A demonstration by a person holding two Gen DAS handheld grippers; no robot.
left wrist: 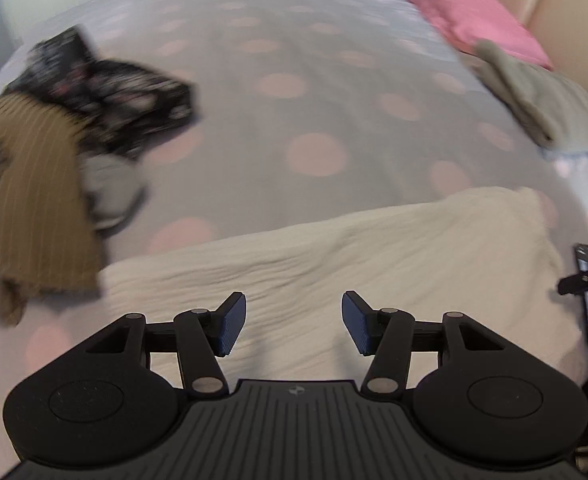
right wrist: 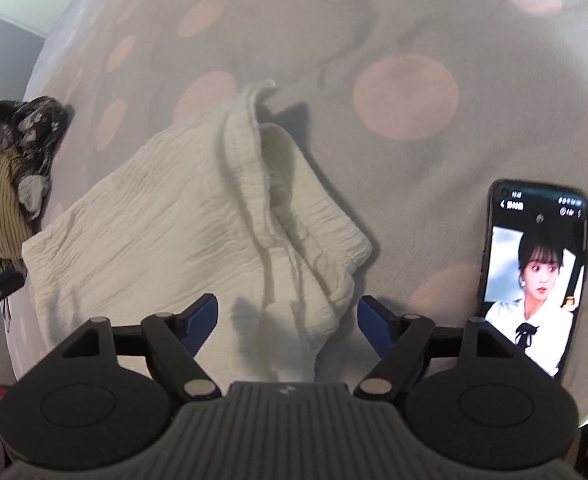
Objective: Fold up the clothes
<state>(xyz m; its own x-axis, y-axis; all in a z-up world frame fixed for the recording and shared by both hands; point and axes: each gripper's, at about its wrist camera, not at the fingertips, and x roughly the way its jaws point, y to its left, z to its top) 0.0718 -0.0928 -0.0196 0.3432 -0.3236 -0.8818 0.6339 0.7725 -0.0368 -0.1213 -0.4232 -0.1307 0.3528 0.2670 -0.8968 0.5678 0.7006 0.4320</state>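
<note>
Overhead, right gripper [right wrist: 288,316], jaws apart

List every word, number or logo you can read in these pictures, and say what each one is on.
Phone screen, status bar and title line: too small and blurred to read.
Small pale emblem on each gripper's ribbed body: a mark, not letters.
Clothes, pillow and dotted bedsheet: no writing visible.

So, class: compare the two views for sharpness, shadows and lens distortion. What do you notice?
Left wrist view: motion blur smears the striped brown garment and dark floral cloth; the bedspread bulges, fisheye-bent. Right wrist view: sharper; the cream garment shows crisp crinkles and casts a hard shadow on its right side; the phone screen is bright and readable.
</note>
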